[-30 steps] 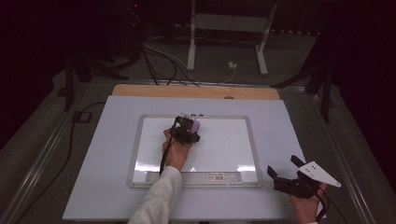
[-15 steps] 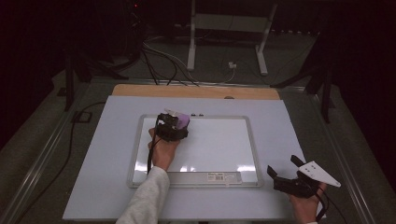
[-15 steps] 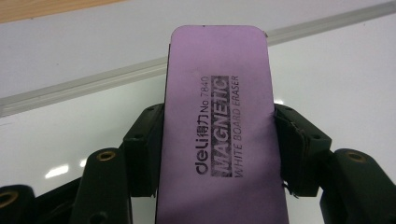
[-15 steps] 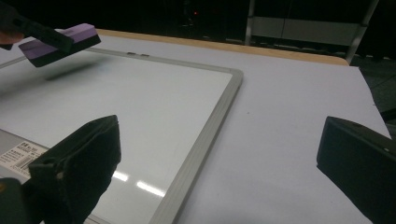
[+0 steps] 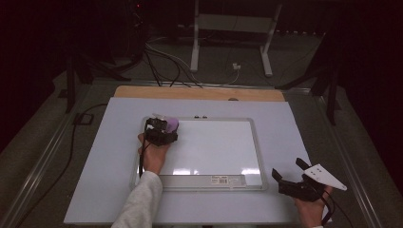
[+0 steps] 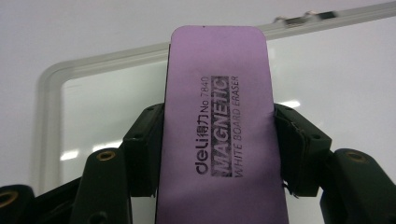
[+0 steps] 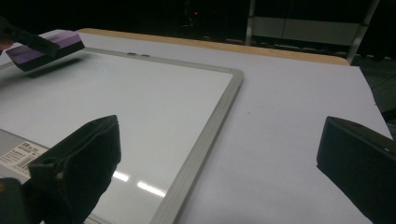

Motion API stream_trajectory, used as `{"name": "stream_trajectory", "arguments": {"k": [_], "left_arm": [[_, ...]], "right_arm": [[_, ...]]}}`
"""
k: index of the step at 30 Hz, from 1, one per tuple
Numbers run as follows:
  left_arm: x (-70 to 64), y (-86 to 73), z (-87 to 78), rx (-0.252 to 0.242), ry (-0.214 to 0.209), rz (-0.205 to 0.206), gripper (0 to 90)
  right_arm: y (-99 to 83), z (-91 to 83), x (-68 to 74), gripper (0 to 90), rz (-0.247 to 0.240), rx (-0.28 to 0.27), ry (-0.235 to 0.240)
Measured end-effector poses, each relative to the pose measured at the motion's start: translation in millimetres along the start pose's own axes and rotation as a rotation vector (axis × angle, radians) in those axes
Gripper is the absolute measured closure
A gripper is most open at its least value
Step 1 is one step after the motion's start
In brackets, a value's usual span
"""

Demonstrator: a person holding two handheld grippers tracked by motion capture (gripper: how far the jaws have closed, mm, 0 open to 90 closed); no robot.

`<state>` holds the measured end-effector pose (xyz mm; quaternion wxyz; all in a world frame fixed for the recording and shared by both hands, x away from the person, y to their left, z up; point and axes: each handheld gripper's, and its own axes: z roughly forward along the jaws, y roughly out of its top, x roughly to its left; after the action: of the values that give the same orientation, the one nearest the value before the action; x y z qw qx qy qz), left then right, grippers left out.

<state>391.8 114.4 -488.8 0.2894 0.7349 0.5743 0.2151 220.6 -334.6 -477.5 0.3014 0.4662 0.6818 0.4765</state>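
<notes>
A purple magnetic whiteboard eraser (image 6: 219,126) is clamped between the jaws of my left gripper (image 5: 160,129), which is shut on it. It sits over the far left corner of the whiteboard (image 5: 214,147), and its purple top (image 5: 170,124) shows in the high view. From the right gripper view the eraser (image 7: 44,46) appears at the far left above the board surface (image 7: 116,107). My right gripper (image 5: 291,178) rests off the board's near right corner, jaws wide open with nothing between them.
The whiteboard has a grey frame (image 6: 84,70) and a labelled tray (image 5: 214,180) along its near edge. It lies on a pale mat (image 5: 285,123) over a wooden table (image 5: 199,92). Cables (image 5: 166,61) and a stand (image 5: 228,28) lie beyond on the floor.
My left gripper has carried the eraser leftward across the board, from near its far middle to the far left corner. The right gripper has stayed put.
</notes>
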Motion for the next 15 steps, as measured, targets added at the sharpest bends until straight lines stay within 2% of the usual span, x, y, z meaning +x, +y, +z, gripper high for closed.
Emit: {"name": "stream_trajectory", "arguments": {"k": [5,8,11,15], "left_arm": [[13.4,-6.2,1.6,0.006,0.048,-0.037,41.5],[19.7,-10.2,3.6,0.021,0.057,-0.055,41.5],[22.0,-14.7,6.8,0.036,0.064,-0.059,41.5],[20.2,-15.1,5.6,0.011,0.074,-0.062,39.0]], "right_arm": [[0.0,0.6,0.3,0.0,0.002,0.001,-0.001],[0.0,0.8,0.8,0.0,0.000,0.000,0.000],[0.0,1.0,0.9,0.0,0.000,0.001,0.001],[0.0,0.8,0.6,0.0,0.000,0.000,0.001]]}}
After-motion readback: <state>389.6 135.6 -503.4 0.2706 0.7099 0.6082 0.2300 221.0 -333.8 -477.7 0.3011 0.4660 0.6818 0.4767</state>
